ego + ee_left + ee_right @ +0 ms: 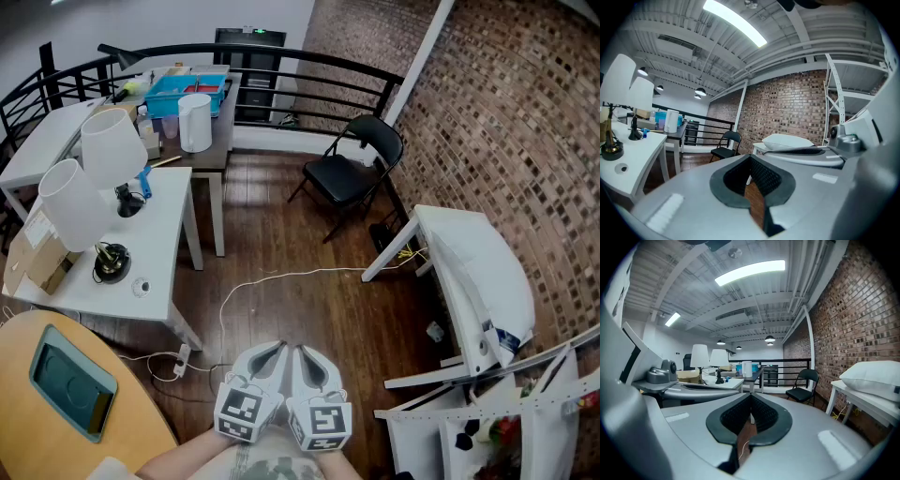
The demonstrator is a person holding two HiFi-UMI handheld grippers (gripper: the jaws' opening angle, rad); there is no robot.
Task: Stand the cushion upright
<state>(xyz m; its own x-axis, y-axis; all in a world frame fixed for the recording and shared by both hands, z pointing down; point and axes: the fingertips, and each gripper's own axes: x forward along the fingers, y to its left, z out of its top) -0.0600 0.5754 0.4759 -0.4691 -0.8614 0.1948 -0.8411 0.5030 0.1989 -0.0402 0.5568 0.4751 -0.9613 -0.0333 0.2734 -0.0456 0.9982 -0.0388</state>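
Brick-walled room: a white rectangular fabric cushion lies flat on the white worktop at 2 o'clock. The left tongs and right tongs are closed and empty. Open both before gripping an edge.

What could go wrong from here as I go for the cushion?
The white cord trails across the floor toward the table: a trip risk. The cushion lies flat, covering most of the narrow top, so tipped up it may slide off. Left gripper and right gripper are shut: open first.
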